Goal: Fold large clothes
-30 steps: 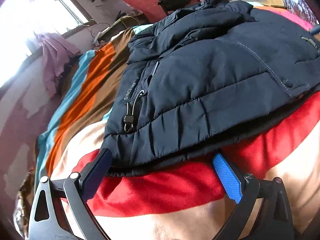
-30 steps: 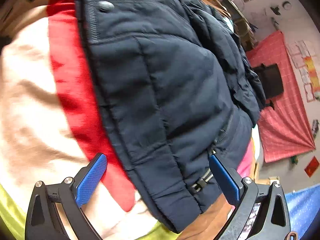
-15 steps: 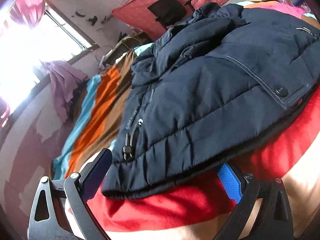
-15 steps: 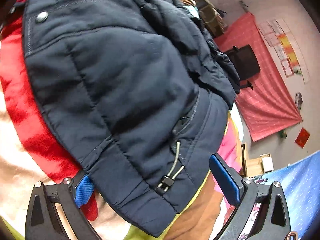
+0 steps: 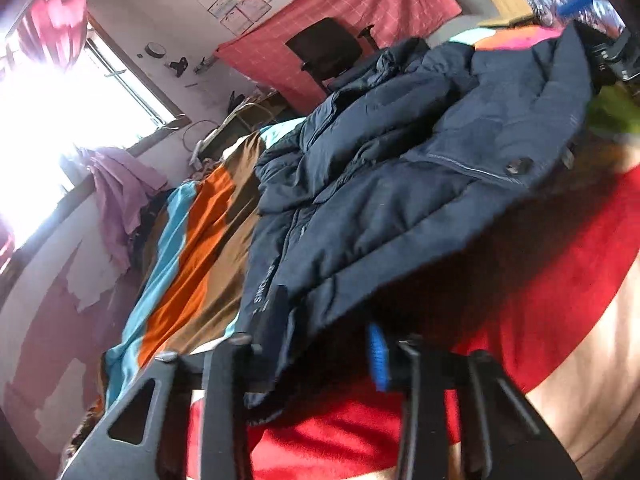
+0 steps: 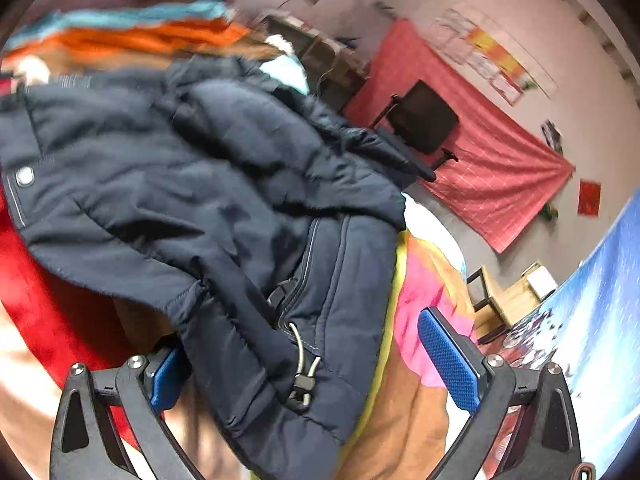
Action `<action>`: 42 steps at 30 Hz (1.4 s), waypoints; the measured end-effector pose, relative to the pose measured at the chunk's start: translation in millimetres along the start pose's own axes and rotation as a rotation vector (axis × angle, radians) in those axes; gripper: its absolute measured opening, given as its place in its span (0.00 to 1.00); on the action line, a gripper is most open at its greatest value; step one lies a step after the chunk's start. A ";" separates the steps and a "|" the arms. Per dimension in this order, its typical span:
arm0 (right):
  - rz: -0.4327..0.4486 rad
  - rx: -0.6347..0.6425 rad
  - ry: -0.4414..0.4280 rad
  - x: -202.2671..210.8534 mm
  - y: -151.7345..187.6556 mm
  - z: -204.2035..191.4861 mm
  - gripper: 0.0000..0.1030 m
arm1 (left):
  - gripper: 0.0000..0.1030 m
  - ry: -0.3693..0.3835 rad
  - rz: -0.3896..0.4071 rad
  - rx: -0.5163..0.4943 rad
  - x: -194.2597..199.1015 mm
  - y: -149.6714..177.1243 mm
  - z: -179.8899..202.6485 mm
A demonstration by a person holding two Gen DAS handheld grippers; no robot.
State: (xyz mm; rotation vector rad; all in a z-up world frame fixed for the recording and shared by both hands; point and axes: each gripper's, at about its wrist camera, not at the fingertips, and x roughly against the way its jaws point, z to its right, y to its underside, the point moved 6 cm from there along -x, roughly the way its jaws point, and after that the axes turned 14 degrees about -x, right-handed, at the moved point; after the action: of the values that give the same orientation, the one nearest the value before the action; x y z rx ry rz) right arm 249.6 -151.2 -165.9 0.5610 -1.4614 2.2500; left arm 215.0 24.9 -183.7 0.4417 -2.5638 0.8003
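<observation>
One jacket (image 5: pixel 400 184), dark navy and padded, is seen on one striped blanket (image 5: pixel 188 256), its near hem raised off the red stripe. The hem is clamped by the left gripper (image 5: pixel 328 332), whose two fingers are drawn close on the cloth. The right gripper (image 6: pixel 312 364) is spread wide, with the hem corner and one drawcord toggle (image 6: pixel 302 384) lying between its two blue pads (image 6: pixel 450 360); no grip is shown there. One black chair (image 6: pixel 424 118) is seen before one red wall cloth (image 6: pixel 500 172).
</observation>
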 end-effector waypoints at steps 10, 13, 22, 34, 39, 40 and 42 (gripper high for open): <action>0.057 -0.035 -0.112 19.0 -12.4 -20.9 0.12 | 0.08 0.071 0.083 0.235 8.6 -39.5 -50.9; 0.087 -0.106 -0.113 24.8 -19.6 -12.1 0.11 | 0.06 0.077 0.120 0.256 12.4 -55.2 -63.3; 0.146 -0.184 -0.108 32.2 -43.0 3.3 0.10 | 0.05 0.117 0.218 0.208 6.7 -96.9 -113.9; 0.200 -0.218 -0.096 0.6 -150.5 53.8 0.09 | 0.04 0.094 0.373 0.294 -53.8 -173.5 -193.5; 0.186 -0.209 -0.067 -41.4 -200.5 68.5 0.09 | 0.04 0.075 0.367 0.317 -110.4 -207.8 -220.7; 0.184 -0.206 -0.058 -53.1 -211.6 71.1 0.09 | 0.04 0.073 0.359 0.318 -123.0 -213.3 -224.2; 0.184 -0.188 -0.037 -74.7 -227.5 74.1 0.09 | 0.04 0.065 0.349 0.322 -146.1 -219.4 -228.1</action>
State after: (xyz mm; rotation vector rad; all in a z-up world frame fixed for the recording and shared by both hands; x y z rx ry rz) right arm 441.4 -142.4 -4.8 0.4264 -1.7851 2.2144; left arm 498.3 14.0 19.2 0.0548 -2.4894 1.3371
